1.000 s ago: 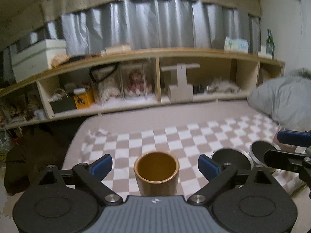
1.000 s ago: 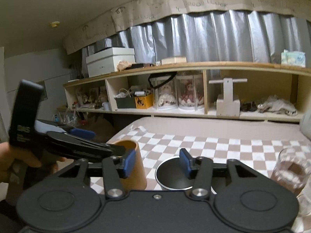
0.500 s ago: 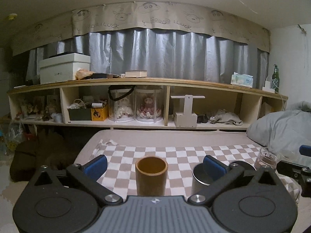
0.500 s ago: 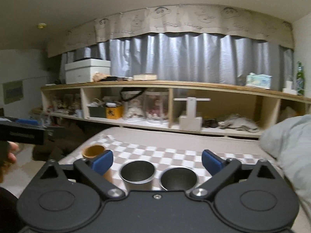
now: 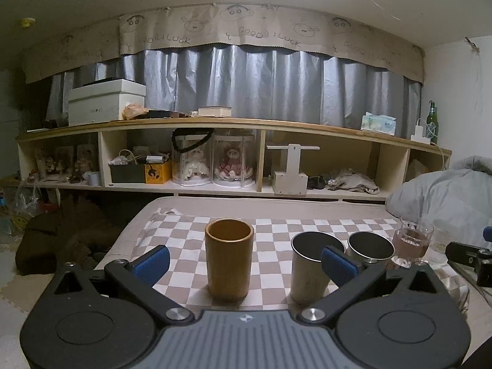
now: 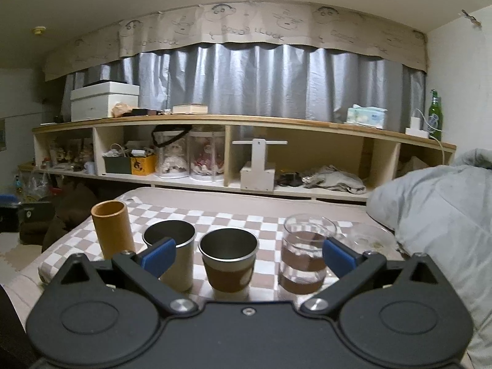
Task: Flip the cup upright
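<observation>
Tan and wood-coloured, the cup (image 5: 229, 258) stands mouth-up on the checkered cloth (image 5: 276, 230), dead ahead at twelve o'clock of the left gripper (image 5: 244, 261), whose blue-padded jaws are spread wide to either side of it and touch nothing. Standing squarely on its base with the rim level, the cup looks already righted, so the flip appears done and the open jaws suggest a release, not a grasp. In the right wrist view the same cup sits at about ten o'clock, the leftmost of a row: a pale steel tumbler (image 6: 172, 255) just beside it, a sleeved steel cup (image 6: 228, 263) at twelve o'clock, and a glass of brownish liquid (image 6: 304, 255) at about two o'clock. The right gripper (image 6: 247, 256) is likewise open and empty, its fingers framing the row without contact. Both tools are held level and low, pointing across the bed toward the wooden shelf (image 6: 246, 123), each set back from the cups. A grey duvet (image 6: 436, 215) lies bunched at three o'clock.
</observation>
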`<state>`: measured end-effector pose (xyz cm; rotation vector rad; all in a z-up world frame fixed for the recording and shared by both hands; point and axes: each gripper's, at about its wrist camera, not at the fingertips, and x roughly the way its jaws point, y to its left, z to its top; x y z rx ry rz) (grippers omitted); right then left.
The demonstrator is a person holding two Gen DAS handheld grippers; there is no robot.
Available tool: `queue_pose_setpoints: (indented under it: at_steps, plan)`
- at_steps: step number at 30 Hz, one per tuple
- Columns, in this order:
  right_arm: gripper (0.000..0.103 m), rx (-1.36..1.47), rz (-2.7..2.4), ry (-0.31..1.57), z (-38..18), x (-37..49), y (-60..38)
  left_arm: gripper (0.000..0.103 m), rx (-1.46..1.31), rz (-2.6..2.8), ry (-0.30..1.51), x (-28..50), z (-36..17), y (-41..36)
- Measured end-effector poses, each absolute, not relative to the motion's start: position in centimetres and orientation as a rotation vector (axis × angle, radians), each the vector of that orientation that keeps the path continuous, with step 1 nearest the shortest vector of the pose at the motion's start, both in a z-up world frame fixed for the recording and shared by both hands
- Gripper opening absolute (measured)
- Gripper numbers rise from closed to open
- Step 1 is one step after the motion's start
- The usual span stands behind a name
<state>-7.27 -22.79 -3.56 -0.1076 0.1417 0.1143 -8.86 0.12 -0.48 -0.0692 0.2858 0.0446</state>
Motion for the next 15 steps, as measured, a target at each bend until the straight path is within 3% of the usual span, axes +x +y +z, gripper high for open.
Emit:
queue_pose_setpoints:
  at_steps: [15]
  plan:
    - [0.103, -0.14, 0.072, 0.153, -3.8, -8.2, -22.2, 0.103, 0.035, 0.047, 0.291, -9.5, -1.2, -1.2]
